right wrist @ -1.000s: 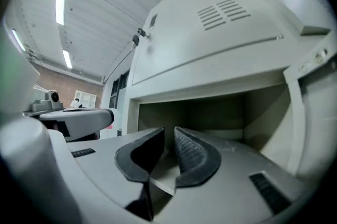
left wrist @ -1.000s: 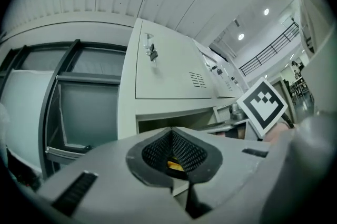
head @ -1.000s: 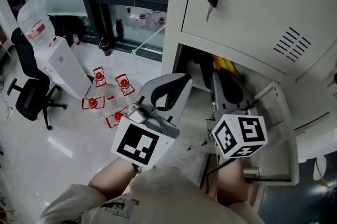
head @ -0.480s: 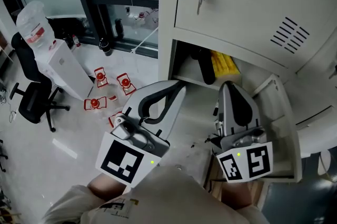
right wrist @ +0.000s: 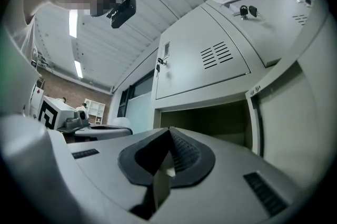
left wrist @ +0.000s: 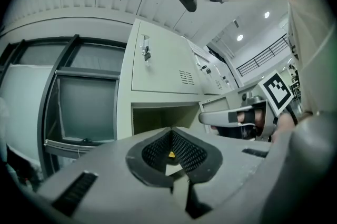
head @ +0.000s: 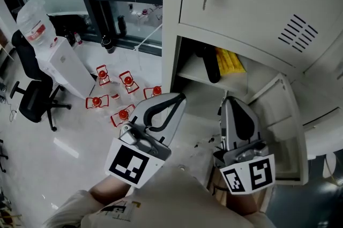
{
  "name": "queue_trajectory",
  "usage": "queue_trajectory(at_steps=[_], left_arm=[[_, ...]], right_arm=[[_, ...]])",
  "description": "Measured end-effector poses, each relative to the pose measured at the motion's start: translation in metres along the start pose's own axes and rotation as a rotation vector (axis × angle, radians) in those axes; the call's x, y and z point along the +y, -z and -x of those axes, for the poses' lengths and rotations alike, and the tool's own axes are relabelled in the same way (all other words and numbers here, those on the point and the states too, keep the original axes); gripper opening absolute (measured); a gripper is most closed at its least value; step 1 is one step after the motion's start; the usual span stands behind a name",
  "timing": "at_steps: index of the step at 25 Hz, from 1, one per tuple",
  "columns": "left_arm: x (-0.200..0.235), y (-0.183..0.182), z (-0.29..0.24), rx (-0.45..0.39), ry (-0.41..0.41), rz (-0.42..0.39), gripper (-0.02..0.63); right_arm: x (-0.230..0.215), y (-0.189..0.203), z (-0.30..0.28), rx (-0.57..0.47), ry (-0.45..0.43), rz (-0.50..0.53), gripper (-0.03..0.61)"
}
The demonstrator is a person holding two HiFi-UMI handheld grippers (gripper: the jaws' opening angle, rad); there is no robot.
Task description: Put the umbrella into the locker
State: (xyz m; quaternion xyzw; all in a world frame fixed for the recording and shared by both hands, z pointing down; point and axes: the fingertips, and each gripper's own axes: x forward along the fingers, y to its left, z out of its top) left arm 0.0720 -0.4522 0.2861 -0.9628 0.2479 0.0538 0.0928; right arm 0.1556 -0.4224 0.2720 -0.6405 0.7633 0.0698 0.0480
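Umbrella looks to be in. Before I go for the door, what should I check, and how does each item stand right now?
1. umbrella inside the open compartment: ok, it lies on the compartment floor.
2. left gripper free: ok, jaws together, nothing between them.
3. right gripper free: ok, jaws together, nothing between them.
4. Both grippers out of the compartment: ok, both are in front of the opening.
5. locker door closed: not ok, it stands swung open on the right.
6. Umbrella's black end clear of the door line: cannot tell from these views.
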Motion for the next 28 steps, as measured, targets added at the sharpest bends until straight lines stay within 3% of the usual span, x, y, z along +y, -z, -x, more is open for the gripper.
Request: queue_trajectory(at_steps=[5,11,28], left_arm=[[-0.004,0.018,-0.002,0.032,0.01,-0.004,0.009],[-0.008,0.026,-0.004,0.047,0.034,0.025,0.009],[-0.014,0.027,-0.006,0.059,0.077,0.018,0.009]], right_arm=[[0.013,0.001,0.009,0.008,0.005,0.117,0.008],[0.01,0.005,0.01,0.017,-0.007,0.024,0.006],[-0.002,0.001,0.02,0.007,0.045,0.004,0.006]])
